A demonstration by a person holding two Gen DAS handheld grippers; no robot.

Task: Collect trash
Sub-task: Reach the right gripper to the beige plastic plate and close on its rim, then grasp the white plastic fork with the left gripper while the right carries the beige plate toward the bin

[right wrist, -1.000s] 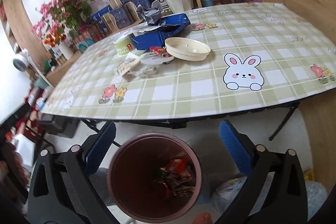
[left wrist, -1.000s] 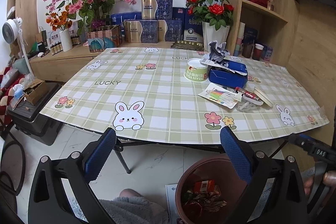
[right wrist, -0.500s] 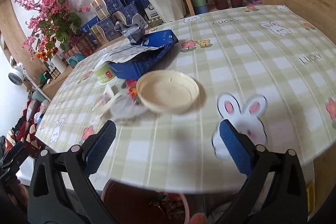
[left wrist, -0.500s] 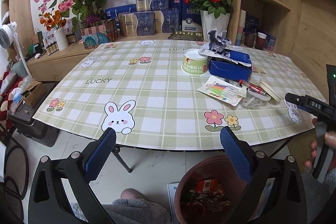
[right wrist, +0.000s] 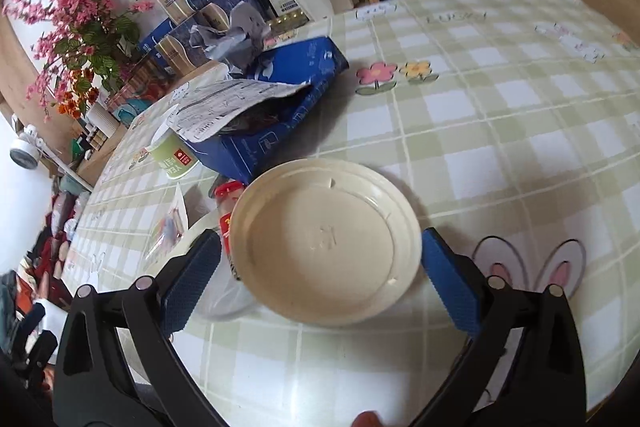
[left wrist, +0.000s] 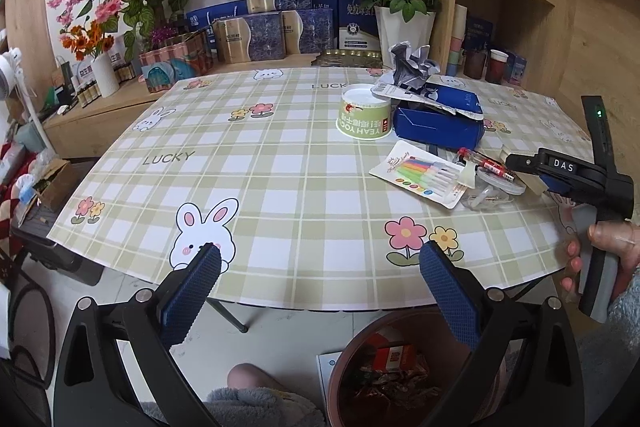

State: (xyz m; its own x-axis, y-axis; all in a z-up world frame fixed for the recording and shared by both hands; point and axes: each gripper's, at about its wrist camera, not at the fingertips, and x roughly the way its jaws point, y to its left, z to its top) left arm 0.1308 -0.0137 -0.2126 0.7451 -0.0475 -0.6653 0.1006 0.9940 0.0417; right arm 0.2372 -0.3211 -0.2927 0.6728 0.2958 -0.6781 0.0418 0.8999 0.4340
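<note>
Two fingers of your right gripper stand apart either side of the cream lid beside the blue box; close on its rim, left gripper waiting open.

I see a cream round lid lying flat, hollow side up, on the counter, overlapping a clear plastic lid, with a torn blue box, a green cup and a marker pack nearby.
</note>
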